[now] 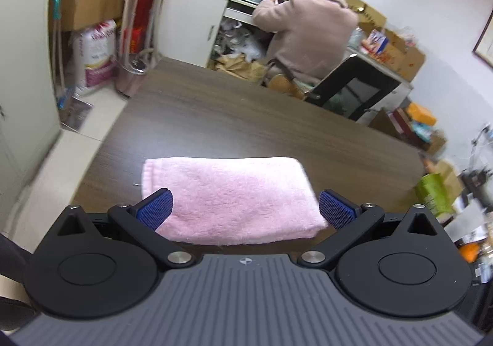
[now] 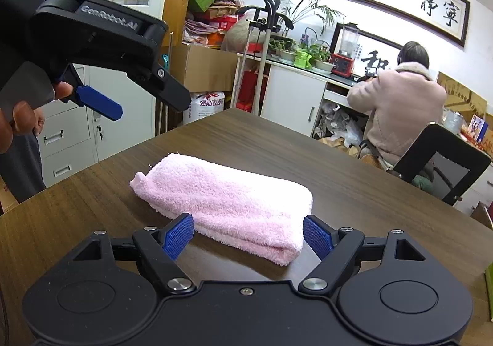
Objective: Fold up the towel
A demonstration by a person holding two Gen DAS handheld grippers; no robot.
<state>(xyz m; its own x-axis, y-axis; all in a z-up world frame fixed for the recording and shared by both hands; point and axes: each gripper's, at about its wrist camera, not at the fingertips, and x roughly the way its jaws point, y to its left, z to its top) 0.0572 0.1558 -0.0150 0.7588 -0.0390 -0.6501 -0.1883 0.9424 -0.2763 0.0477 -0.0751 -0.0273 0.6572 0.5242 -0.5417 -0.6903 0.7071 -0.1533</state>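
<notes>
Two grippers, both spread wide and pinching nothing. The right gripper point(image 2: 248, 235) hangs just short of the folded pink terry towel point(image 2: 228, 201), its blue pads framing the near end without touching. The left gripper point(image 1: 245, 209) looks down the same bundle, jaws apart on either side of it and holding nothing. From the right, the towel's long axis runs away to the left, so the right hand looks nearer its rounded fold. The towel lies flat on the dark wood-grain table point(image 2: 354, 192), bare tabletop all round it, with the table edges well clear.
</notes>
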